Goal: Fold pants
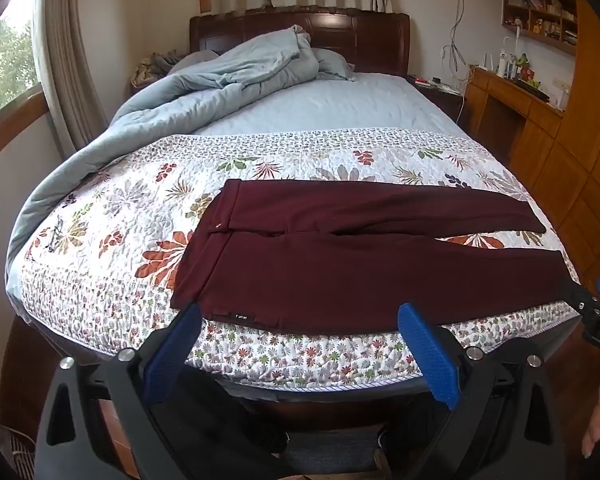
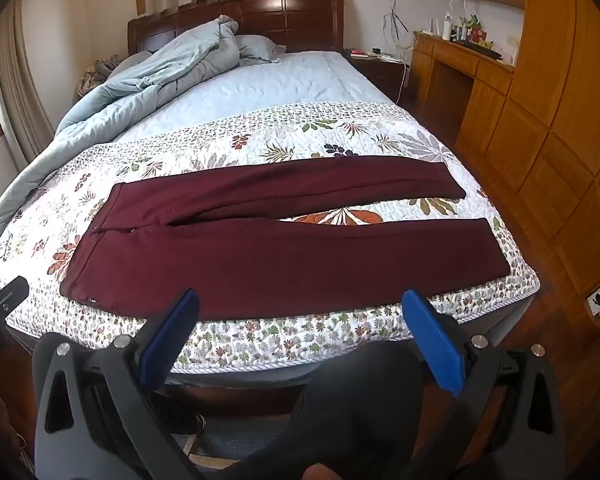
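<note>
— Across the foot of the bed, on the floral quilt (image 2: 260, 340), we find the maroon pants (image 2: 268, 264) laid flat: waistband to our left, both legs running right, the cuffs parted so a wedge of quilt shows between them. The near leg lies just beside the mattress edge.

— Handling?

— We judge them light, soft knit with no stiffness; they will drape and sag wherever unsupported, and may drag on the quilted surface. A small label sits at the near waist corner (image 1: 244, 317).

— Where do we take hold?

— We recommend the near waist corner for the left gripper (image 1: 300, 344) and the near cuff (image 2: 496, 264) for the right gripper (image 2: 300, 332), pinching the edge only, then carrying the near leg over the far one.

— State of the tongs?

— Both spread wide, blue pads apart, holding nothing, short of the cloth. Beyond, a blue duvet (image 1: 204, 92) is heaped by the headboard, well apart.
</note>
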`<state>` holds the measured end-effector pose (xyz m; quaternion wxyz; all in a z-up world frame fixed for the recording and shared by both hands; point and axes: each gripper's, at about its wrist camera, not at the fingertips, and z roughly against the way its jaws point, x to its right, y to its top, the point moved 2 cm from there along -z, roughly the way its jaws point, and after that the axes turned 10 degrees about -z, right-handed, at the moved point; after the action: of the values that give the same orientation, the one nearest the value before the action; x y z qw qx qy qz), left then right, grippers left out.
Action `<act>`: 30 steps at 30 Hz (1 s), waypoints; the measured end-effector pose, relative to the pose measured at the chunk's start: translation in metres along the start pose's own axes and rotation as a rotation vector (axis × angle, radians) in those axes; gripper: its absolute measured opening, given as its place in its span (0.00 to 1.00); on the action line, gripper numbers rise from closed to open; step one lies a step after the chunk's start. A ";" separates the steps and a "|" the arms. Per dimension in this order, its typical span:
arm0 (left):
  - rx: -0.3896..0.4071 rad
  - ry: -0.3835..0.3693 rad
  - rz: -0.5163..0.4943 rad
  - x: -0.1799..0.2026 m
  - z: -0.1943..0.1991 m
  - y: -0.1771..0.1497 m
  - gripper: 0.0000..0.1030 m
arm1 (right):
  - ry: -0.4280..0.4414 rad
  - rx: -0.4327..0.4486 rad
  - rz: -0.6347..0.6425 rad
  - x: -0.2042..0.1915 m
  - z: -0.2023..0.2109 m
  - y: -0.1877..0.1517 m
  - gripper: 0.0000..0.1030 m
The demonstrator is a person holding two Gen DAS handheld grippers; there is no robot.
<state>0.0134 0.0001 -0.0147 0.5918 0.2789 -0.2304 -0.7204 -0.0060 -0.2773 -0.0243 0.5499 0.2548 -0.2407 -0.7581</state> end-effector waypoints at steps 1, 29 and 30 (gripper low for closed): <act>0.000 0.000 0.000 0.000 0.000 0.000 0.96 | 0.000 -0.004 0.000 0.000 0.000 0.000 0.98; -0.021 -0.010 -0.005 0.003 -0.007 -0.005 0.96 | -0.022 0.009 0.016 -0.003 -0.001 0.001 0.98; -0.023 -0.011 -0.006 0.003 -0.007 -0.005 0.96 | -0.022 0.011 0.016 -0.003 -0.001 0.002 0.98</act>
<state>0.0141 -0.0015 -0.0241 0.5915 0.2688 -0.2245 -0.7263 -0.0033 -0.2749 -0.0233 0.5520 0.2474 -0.2531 -0.7550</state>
